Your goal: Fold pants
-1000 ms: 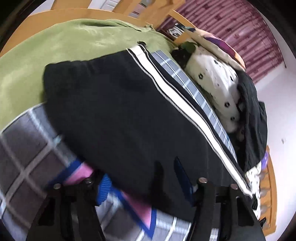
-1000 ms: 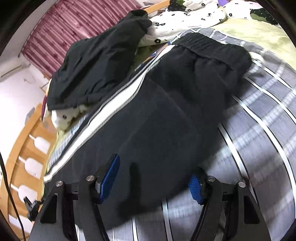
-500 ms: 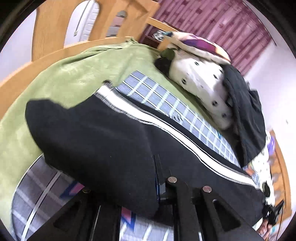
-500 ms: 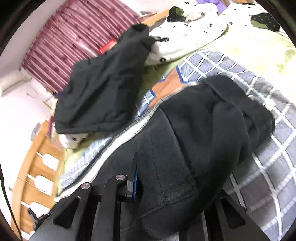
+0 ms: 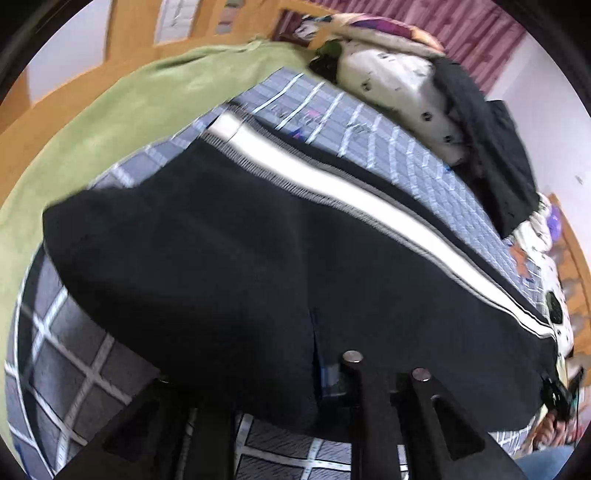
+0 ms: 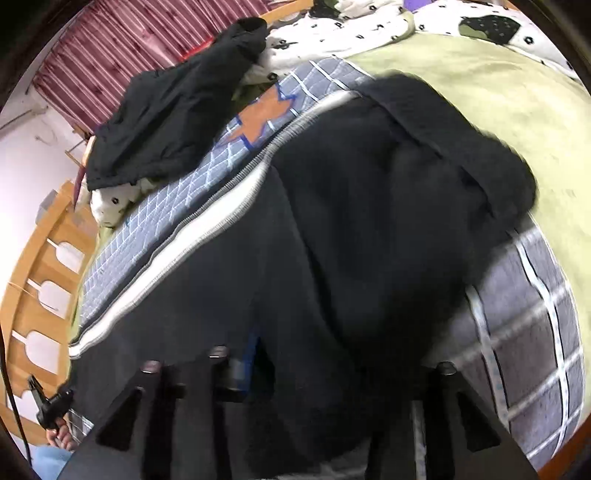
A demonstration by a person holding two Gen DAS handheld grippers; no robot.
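Observation:
The black pants with a white side stripe lie across the plaid bedcover. My left gripper is at their near edge. Its jaws are opening, and a bunched fold of the black cloth lies between them and over the left finger. In the right wrist view the pants are folded over themselves, with the stripe to the left. The jaws of my right gripper are opening too. Black cloth fills the gap between them and hides the right finger's pad.
A green blanket covers the bed beyond the plaid cover. A black garment lies on a white dotted quilt at the far side. A wooden bed frame rims the bed. Part of a person shows at the lower left.
Both grippers stood open over the pants' near edge, then shut on it and carried it across toward the striped side. Their jaws now stand wider apart again.

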